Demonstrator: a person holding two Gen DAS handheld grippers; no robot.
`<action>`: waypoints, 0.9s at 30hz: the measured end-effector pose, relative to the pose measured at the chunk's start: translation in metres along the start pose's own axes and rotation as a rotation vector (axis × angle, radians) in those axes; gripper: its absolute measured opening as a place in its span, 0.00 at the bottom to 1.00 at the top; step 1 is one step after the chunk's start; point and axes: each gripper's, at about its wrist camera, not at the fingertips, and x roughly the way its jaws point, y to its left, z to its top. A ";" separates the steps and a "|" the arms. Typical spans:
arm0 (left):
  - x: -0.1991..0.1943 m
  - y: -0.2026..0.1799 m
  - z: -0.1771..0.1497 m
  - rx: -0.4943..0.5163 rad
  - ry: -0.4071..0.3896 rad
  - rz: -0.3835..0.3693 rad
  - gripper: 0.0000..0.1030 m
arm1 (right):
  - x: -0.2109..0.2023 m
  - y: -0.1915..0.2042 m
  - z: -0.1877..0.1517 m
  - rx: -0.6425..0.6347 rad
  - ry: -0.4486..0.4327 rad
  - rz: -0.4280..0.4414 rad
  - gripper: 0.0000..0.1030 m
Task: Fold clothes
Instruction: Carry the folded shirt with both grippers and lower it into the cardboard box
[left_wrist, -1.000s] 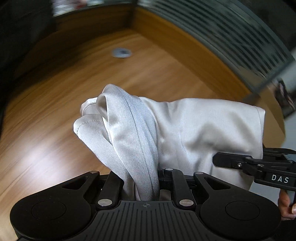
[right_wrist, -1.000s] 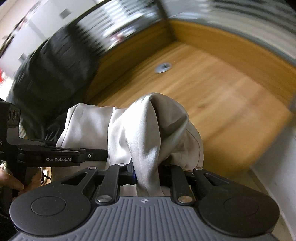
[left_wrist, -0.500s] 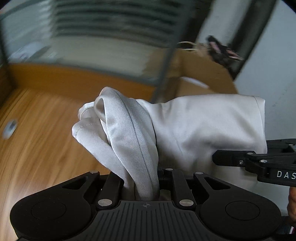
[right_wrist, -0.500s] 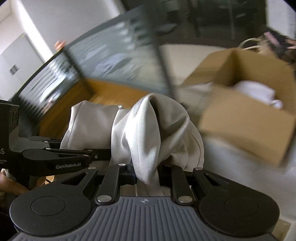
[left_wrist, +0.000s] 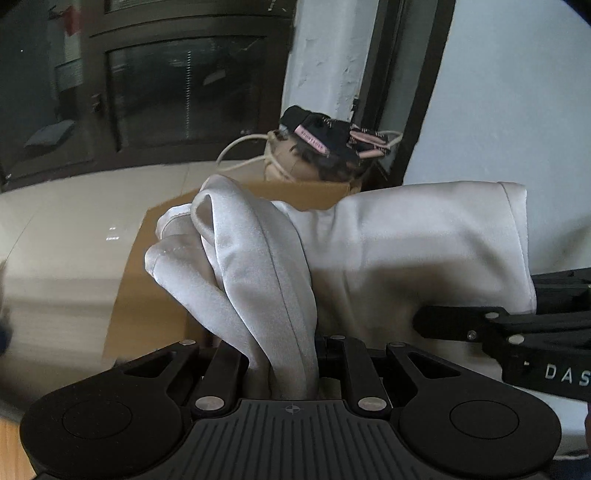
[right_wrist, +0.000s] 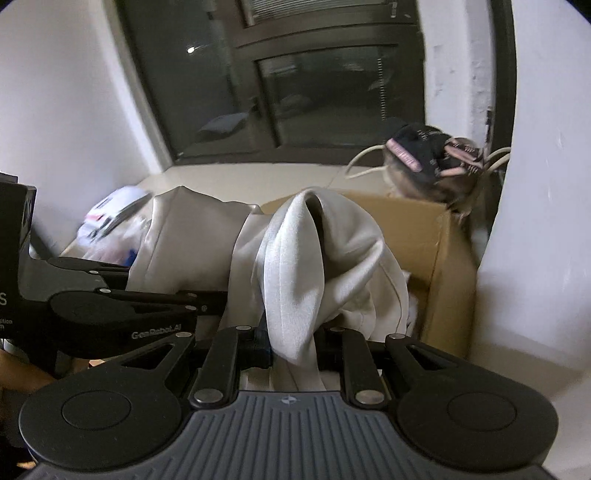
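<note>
Item: white garment (left_wrist: 406, 251), bunched and held aloft between our left gripper (left_wrist: 291, 354) and right gripper (right_wrist: 295, 343), both clamped on its folds, ahead of them a cardboard box (right_wrist: 439, 258). Risk, as we judge: slippery cloth sliding loose, folds collapsing.

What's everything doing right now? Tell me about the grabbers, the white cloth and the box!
Left gripper: shut on the white garment.
Right gripper: shut on the white garment.
White garment: bunched, held up between both grippers.
Cardboard box: open at the top, pale cloth inside.
Paper bag: behind the box, dark clothes on top.
</note>
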 end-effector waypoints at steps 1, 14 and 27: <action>0.011 0.000 0.009 0.003 0.002 0.002 0.17 | 0.009 -0.008 0.007 0.001 0.000 -0.006 0.18; 0.134 0.031 0.040 -0.019 0.166 0.053 0.17 | 0.141 -0.069 0.041 0.030 0.128 -0.049 0.18; 0.192 0.028 0.034 -0.007 0.277 0.069 0.17 | 0.189 -0.081 0.032 0.068 0.240 -0.039 0.18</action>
